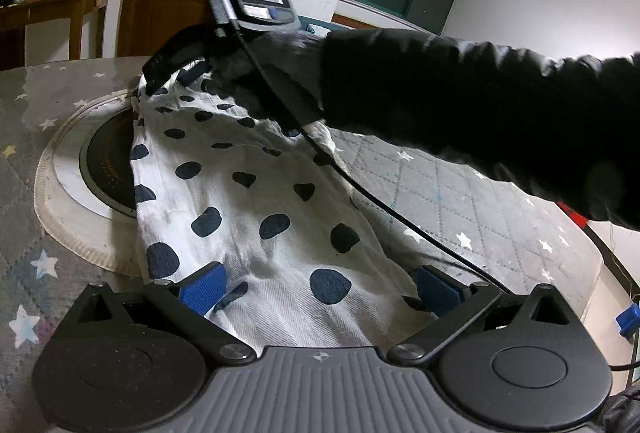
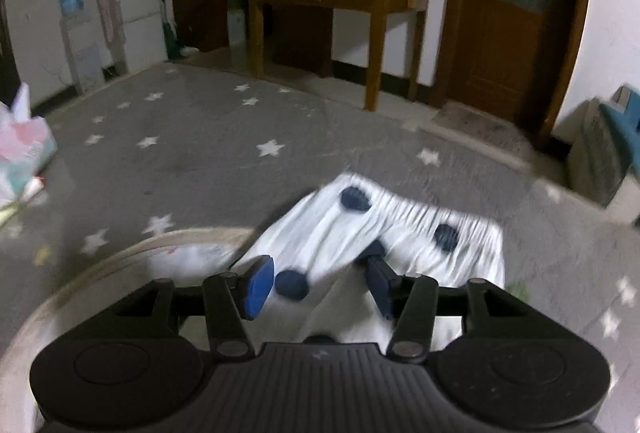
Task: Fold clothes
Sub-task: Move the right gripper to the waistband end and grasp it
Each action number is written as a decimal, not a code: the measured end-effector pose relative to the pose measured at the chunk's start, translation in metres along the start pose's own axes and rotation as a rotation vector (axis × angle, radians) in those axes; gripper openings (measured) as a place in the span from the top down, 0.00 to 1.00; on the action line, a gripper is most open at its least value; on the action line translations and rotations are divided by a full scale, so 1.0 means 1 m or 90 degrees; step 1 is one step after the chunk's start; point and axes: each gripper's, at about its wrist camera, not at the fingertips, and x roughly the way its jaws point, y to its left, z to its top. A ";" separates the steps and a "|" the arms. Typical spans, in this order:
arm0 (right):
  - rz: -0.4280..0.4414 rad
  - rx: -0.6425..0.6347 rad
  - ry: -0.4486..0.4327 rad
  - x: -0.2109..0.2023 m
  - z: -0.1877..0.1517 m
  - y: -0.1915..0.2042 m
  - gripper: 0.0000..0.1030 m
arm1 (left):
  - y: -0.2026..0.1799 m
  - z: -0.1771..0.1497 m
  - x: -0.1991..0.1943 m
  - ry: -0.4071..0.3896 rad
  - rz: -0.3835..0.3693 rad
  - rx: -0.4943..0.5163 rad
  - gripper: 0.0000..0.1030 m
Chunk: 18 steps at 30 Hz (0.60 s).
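Two grippers on one garment, over a grey star-quilted table cover (image 1: 460, 185) with a round black hob (image 1: 104, 153) sunk in its left part.

Spotted white garment (image 1: 248, 217): draped across the right rim of the hob, rumpled, neither spread flat nor squared up. Long axis from near to far, leaning left at the far end. Near end at the left gripper (image 1: 320, 289), far end rising to the right gripper (image 2: 318, 275), reached in across the scene on a black sleeve (image 1: 480, 105). Gathered edge (image 2: 420, 213), probably a waistband, pointing far and just beyond the right gripper's fingers, running left to right across the long axis.

Left gripper's blue pads (image 1: 202, 287): spread wide, with cloth lying between and pressed by neither. Nearer of the two to the near end.

Right gripper's pads (image 2: 258, 285): partly apart, a ridge of cloth between, the right one tucked under a fold. Too blurred to tell whether pinching or only resting in the cloth.

Likely hinge of any coming fold: far end straight ahead of the left fingers, so far edge toward near edge along that axis.
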 end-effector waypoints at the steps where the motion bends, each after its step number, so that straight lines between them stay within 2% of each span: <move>1: -0.009 -0.004 -0.002 0.003 0.002 0.000 0.49 | 0.000 0.000 0.000 -0.001 0.000 0.000 0.00; 11: 0.005 0.015 -0.022 0.005 0.017 -0.013 0.45 | -0.002 -0.001 0.002 -0.001 0.002 -0.003 0.00; 14: 0.017 0.037 -0.039 -0.011 0.015 -0.032 0.43 | -0.001 0.000 0.002 -0.002 0.000 -0.006 0.00; 18: -0.004 0.060 -0.043 -0.021 0.006 -0.063 0.41 | -0.001 0.001 0.001 -0.001 0.002 -0.011 0.00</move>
